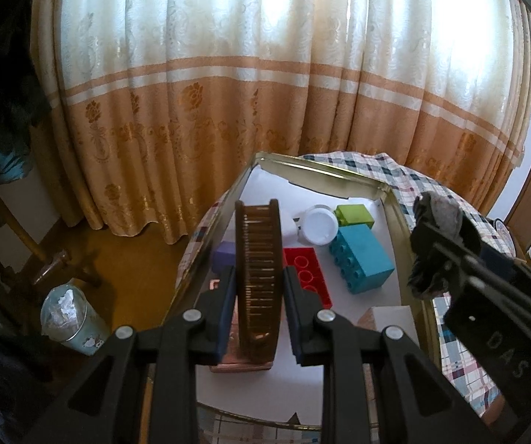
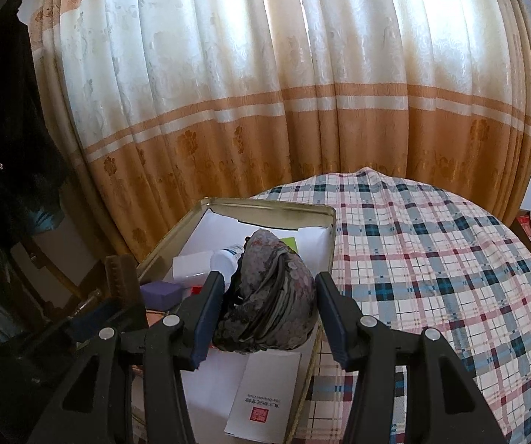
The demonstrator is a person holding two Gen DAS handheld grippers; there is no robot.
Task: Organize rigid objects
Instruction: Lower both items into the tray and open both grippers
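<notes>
Left gripper (image 1: pixel 259 281) clamps comb (image 1: pixel 258 259); right gripper (image 2: pixel 269 296) grips pouch (image 2: pixel 269 288).

Left claw (image 1: pixel 259 292) is tilted downward, jaws clamped tight on an upright brown plastic comb (image 1: pixel 259 259). Right claw (image 2: pixel 265 303) sits just beside it, also angled down, jaws partway apart and pinching a bunched dark grey patterned fabric bundle (image 2: pixel 269 296).

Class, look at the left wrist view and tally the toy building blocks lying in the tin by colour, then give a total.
Green block: 1
Blue block: 1
Red block: 1
Total: 3, all in the tin
</notes>
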